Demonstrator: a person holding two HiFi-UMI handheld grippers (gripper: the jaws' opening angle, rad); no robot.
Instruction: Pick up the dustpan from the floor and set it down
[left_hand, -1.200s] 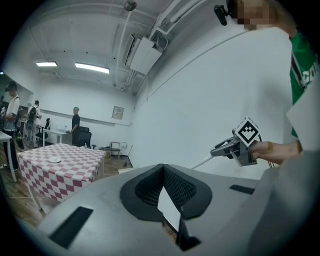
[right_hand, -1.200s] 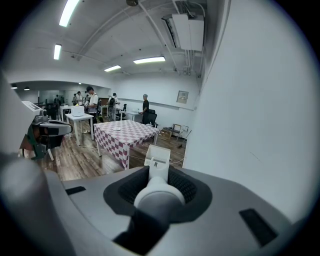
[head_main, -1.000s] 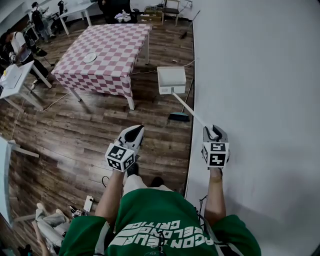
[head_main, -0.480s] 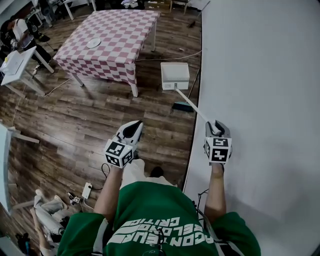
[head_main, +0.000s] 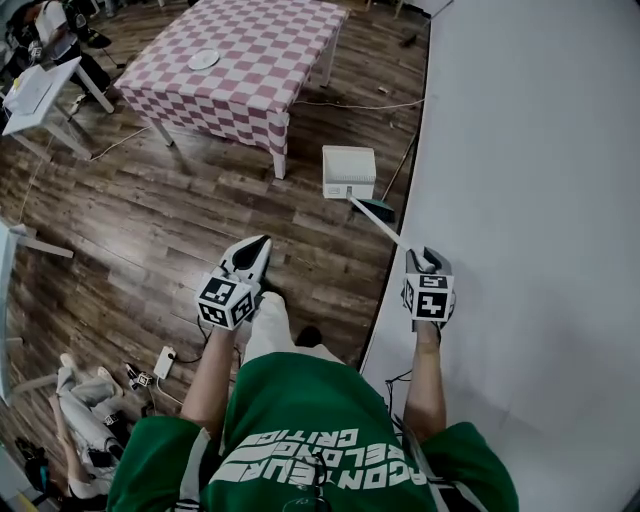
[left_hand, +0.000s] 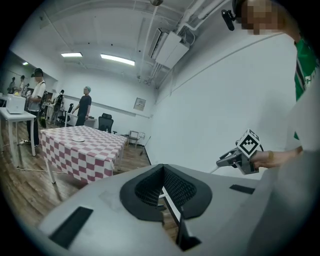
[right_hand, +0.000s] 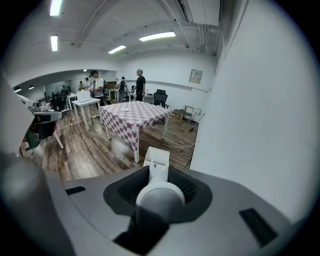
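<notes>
The white dustpan (head_main: 348, 170) hangs by its long white handle (head_main: 385, 227) over the wooden floor, close to the wall. My right gripper (head_main: 420, 256) is shut on the handle's rounded end. In the right gripper view the handle's end (right_hand: 160, 200) fills the space between the dark pads (right_hand: 192, 189), and the pan (right_hand: 156, 158) shows beyond them. My left gripper (head_main: 256, 244) is held out over the floor to the left, shut, with nothing between its pads (left_hand: 182, 189). It stands well apart from the dustpan.
A dark green brush (head_main: 378, 208) lies on the floor by the white wall (head_main: 530, 200), under the handle. A table with a pink checked cloth (head_main: 260, 60) stands just beyond the pan. Cables and a small device (head_main: 160, 362) lie at the lower left. People stand at the room's far end.
Both grippers have come down and slightly left. The dustpan has sunk with the right gripper and now hangs nearer the floor, its handle crossing over the dark brush.
</notes>
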